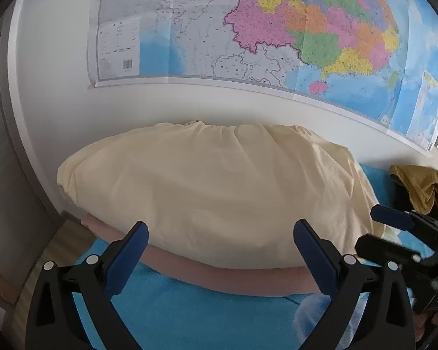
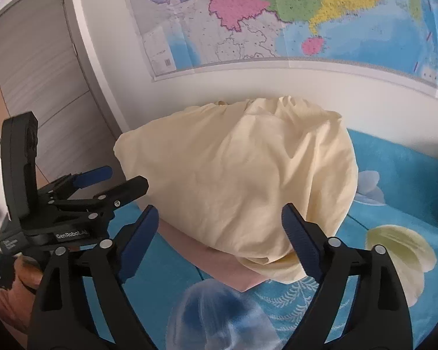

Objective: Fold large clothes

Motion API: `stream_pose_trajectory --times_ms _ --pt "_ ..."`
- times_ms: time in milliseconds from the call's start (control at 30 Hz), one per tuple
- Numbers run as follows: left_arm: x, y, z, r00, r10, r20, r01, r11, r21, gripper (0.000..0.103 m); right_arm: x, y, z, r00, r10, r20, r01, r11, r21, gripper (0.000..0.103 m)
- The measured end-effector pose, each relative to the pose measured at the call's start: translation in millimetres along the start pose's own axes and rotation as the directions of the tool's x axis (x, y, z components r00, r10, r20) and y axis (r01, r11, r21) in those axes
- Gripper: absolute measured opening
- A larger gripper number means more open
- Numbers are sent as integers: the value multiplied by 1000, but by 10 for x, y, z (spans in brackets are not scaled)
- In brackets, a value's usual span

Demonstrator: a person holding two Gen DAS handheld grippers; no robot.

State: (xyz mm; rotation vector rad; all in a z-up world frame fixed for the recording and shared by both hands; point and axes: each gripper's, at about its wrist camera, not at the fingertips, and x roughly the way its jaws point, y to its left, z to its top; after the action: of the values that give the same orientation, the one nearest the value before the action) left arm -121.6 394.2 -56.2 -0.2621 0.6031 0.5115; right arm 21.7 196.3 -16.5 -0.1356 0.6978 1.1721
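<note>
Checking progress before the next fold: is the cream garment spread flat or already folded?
Folded: the cream garment sits as a compact mound on the pink layer.

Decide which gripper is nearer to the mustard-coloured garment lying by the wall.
The right gripper is nearer: seen from the left wrist it sits just in front of the mustard-coloured garment. The left gripper faces the cream pillow, further left.

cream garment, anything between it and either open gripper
Nothing visible. The cream garment lies folded on a pink layer directly ahead of the left gripper and right gripper, both open and empty.
</note>
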Motion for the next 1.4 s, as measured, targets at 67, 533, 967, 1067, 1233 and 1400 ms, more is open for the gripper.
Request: stream_pose_trajectory --times_ms 67,533,967,1067,1233,1400 --pt "-21 -11 -12 1000 -2 -2 2 1000 -9 97 -33 10 -17 1000 -11 15 11 1000 3 93" --pt "-236 -66 -222 995 99 17 -98 995 -33 97 -148 127 -254 995 -89 46 90 996 -9 97" --pt "-401 -89 -428 992 130 -1 -130 990 -51 97 -310 213 -490 992 -113 56 115 993 -18 97" --pt "-427 -136 -467 991 136 -2 -136 990 -46 97 -345 214 -530 992 -109 57 110 994 -12 97" --pt "-483 -195 -503 990 144 4 -143 989 -42 97 -415 238 -562 991 -116 65 118 993 -22 97" --pt "-514 -216 -520 991 131 -2 -131 990 -51 97 -474 234 -593 991 -114 76 116 993 -25 97"
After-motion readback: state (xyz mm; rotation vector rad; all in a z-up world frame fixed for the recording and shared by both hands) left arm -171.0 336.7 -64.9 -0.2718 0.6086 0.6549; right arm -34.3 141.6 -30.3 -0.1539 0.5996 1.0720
